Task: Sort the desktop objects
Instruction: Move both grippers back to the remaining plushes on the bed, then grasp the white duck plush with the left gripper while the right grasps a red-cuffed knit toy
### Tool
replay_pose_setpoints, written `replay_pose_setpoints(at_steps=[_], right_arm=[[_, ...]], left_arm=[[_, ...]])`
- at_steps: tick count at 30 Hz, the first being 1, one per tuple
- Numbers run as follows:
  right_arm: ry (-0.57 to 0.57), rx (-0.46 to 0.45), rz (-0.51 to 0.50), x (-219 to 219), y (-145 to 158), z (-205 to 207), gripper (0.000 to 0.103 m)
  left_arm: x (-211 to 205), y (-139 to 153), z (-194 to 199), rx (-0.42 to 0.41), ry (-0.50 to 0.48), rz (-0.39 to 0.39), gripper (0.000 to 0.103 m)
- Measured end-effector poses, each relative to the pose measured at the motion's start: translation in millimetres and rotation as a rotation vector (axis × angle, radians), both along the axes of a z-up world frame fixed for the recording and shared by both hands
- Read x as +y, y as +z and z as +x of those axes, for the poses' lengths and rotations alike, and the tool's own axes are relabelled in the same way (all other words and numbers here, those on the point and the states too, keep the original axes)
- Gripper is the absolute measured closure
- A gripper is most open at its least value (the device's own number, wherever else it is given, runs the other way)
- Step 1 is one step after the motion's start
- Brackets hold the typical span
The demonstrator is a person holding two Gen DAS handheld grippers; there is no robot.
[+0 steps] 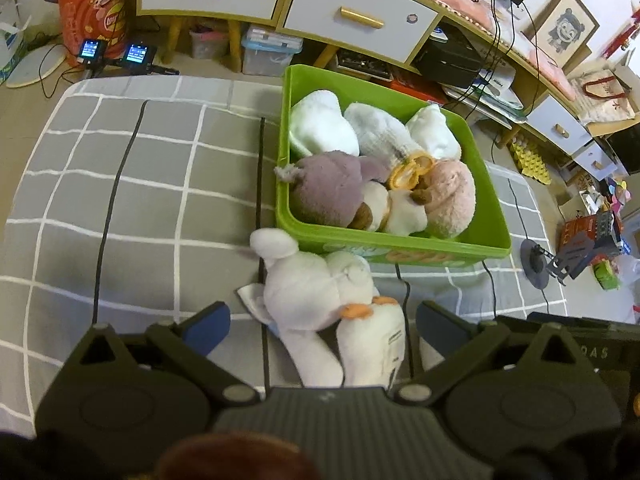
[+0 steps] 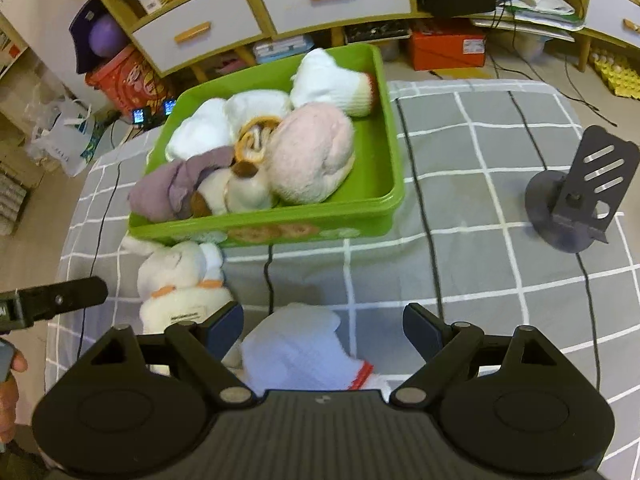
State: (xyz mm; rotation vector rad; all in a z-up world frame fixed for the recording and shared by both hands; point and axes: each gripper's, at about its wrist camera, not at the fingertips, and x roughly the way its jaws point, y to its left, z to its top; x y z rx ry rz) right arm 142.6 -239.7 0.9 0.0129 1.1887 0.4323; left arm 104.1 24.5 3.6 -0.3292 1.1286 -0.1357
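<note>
Checked bedcover (image 1: 120, 200): white plush (image 1: 320, 300) lengthwise toward green bin (image 1: 400, 248); both jaws open, gripping nothing.

The scene is viewed from two fisheye cameras, each mounted just behind a gripper and aimed steeply down along its fingers. In the left wrist view, the left gripper (image 1: 322, 322) is seen at the bottom edge, with the green bin (image 1: 404, 249) close ahead, slightly to the right. In the right wrist view, the right gripper (image 2: 323, 328) fills the bottom edge, and the bin (image 2: 256, 229) is seen ahead to the left. The bin, the white plush toy (image 1: 320, 288) (image 2: 180, 280) and the checked cloth (image 1: 120, 184) (image 2: 480, 240) are shared by both views.
</note>
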Motion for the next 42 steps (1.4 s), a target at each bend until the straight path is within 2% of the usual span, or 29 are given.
replay_pose_setpoints(at_steps=[7, 9, 11, 16, 22, 25, 28, 31, 32, 36, 37, 42], right_arm=[[0.036, 0.053, -0.017, 4, -13, -2, 0.015], [0.043, 0.067, -0.025, 4, -18, -2, 0.015], [0.048, 0.078, -0.032, 5, -23, -2, 0.015], [0.06, 0.109, -0.022, 7, -33, -3, 0.015], [0.065, 0.125, -0.004, 7, -37, -3, 0.015], [0.082, 0.125, -0.004, 8, -38, -4, 0.015], [0.105, 0.129, 0.0, 9, -39, -4, 0.015], [0.107, 0.139, 0.013, 8, -42, -3, 0.015], [0.11, 0.138, 0.015, 8, -42, -3, 0.016], [0.148, 0.1, 0.013, 10, -37, -6, 0.027], [0.159, 0.093, 0.032, 10, -35, -7, 0.041], [0.166, 0.09, 0.033, 11, -31, -7, 0.043]], left_arm=[[-8, -13, 4, 0.033, -0.041, 0.016, 0.001], [-15, -16, 4, 0.037, -0.07, 0.017, 0.005], [-21, -18, 4, 0.041, -0.091, 0.014, 0.016], [-40, -25, 3, 0.062, -0.153, 0.002, 0.029], [-55, -35, 4, 0.086, -0.19, 0.022, 0.035], [-57, -39, 4, 0.096, -0.191, 0.021, 0.043], [-59, -44, 4, 0.107, -0.192, 0.021, 0.043], [-61, -47, 5, 0.111, -0.201, 0.026, 0.05], [-63, -47, 4, 0.11, -0.206, 0.034, 0.055], [-63, -45, 3, 0.097, -0.215, 0.042, 0.061], [-62, -43, 3, 0.093, -0.215, 0.038, 0.061], [-59, -40, 3, 0.087, -0.215, 0.03, 0.062]])
